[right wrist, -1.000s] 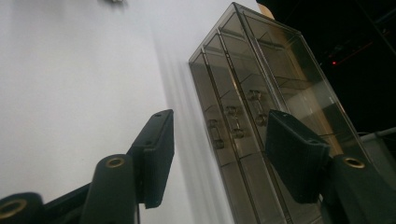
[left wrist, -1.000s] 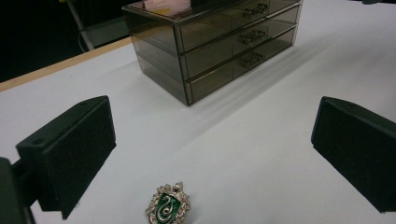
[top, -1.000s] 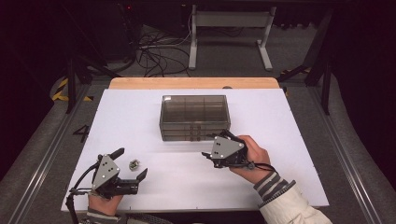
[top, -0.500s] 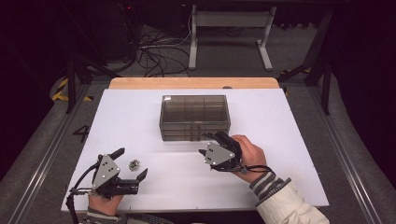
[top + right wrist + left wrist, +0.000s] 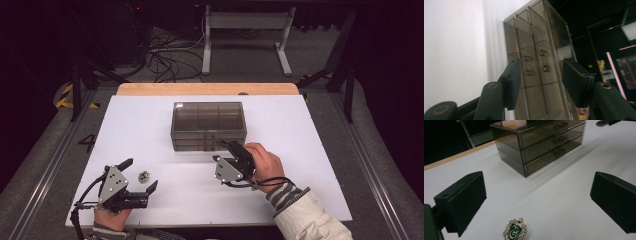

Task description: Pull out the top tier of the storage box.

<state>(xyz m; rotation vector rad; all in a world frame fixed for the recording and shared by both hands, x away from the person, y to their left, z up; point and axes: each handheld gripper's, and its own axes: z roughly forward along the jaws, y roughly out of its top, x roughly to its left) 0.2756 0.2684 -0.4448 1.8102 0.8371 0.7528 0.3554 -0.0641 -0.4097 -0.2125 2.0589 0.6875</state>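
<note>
Brooch (image 5: 515, 230), a green crest pin, lies on the white table (image 5: 310, 130) just ahead of the left gripper (image 5: 141, 177), whose jaws stand spread and empty around it. Farther off, the right gripper (image 5: 540, 75) has turned on its side before the smoky drawer box (image 5: 208, 125), its jaws just closing in, nothing pinched yet. I judge it's lining up on a drawer handle (image 5: 544, 60); next it must pinch and pull straight out
</note>
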